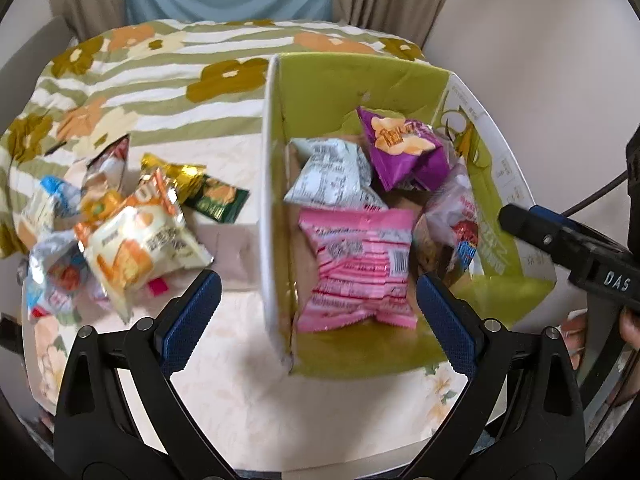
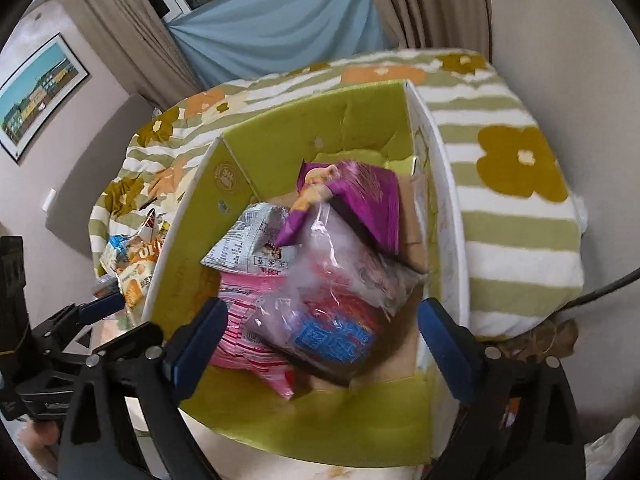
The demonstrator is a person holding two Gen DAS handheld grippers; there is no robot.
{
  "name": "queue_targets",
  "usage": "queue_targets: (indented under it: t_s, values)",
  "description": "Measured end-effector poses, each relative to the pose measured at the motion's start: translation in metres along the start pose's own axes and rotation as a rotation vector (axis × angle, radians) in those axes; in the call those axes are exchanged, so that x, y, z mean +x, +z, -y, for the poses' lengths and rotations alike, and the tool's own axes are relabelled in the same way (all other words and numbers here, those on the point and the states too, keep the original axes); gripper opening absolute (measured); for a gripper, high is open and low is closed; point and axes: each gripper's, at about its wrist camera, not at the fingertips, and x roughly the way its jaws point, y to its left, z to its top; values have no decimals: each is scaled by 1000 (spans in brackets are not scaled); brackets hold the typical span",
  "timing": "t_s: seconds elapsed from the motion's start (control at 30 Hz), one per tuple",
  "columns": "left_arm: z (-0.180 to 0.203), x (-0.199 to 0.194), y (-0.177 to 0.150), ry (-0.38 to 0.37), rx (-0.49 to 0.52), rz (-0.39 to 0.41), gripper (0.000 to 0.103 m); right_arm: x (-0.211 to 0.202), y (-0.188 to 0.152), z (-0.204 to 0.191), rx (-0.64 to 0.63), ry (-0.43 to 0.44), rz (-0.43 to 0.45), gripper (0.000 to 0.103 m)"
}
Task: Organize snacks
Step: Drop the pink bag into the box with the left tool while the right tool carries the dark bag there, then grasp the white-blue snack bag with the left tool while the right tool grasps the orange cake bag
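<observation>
At nine o'clock in the left wrist view a snack pile (image 1: 116, 224) lies loose on the tabletop (image 1: 248, 400), with a cream-and-orange packet (image 1: 140, 248) on top and a green packet (image 1: 218, 202) at its right edge. The left gripper (image 1: 318, 304) hangs released over the box's left wall, nothing between its blue pads (image 1: 192, 308). The box (image 1: 268, 184), green inside, stands right of the pile. In it, a pink packet (image 1: 356, 268) lies at six o'clock, a pale blue-white packet (image 1: 332, 176) at eleven o'clock, a purple packet (image 1: 404, 148) at one o'clock, and a clear bag (image 1: 456, 224) at three o'clock against the right wall. The right gripper (image 1: 520, 220) reaches in from the right, above that wall.

From the right wrist view, the left gripper (image 2: 96, 308) shows at nine o'clock outside the box (image 2: 192, 240). The right gripper (image 2: 322, 332) is spread wide above the clear bag (image 2: 340, 292), its pads not touching it; the bag rests on the pink packet (image 2: 244, 332), with the purple packet (image 2: 360, 200) at twelve o'clock. A striped floral blanket (image 2: 520, 240) lies behind and right of the box.
</observation>
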Motion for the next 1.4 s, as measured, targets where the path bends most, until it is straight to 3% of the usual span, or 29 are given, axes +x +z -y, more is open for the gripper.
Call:
queue_targets:
  t_s: [0.17,0.4,0.6,0.87,1.03,1.4]
  values:
    - [-8,-10,-10,-5,-26,21,97,-9,-9,-3,2,10,41,95]
    - [-18,-31,-17,13,-27,35,97,-15,-10,-12,-15,9,31,95]
    - [-52,-54,-29,36,-59,58,97,-21,-13,-34,-62,-17,43,95]
    - [-118,-97,-47,7,-45,132,97,-39,-21,-97,-74,-11,129,95]
    - [-165,-119,-52,30,3,155,97,-35,-28,-151,-69,-26,139,95]
    - [-278,-116,-51,-35,85,123,97,11,-40,-252,6,-51,109,95]
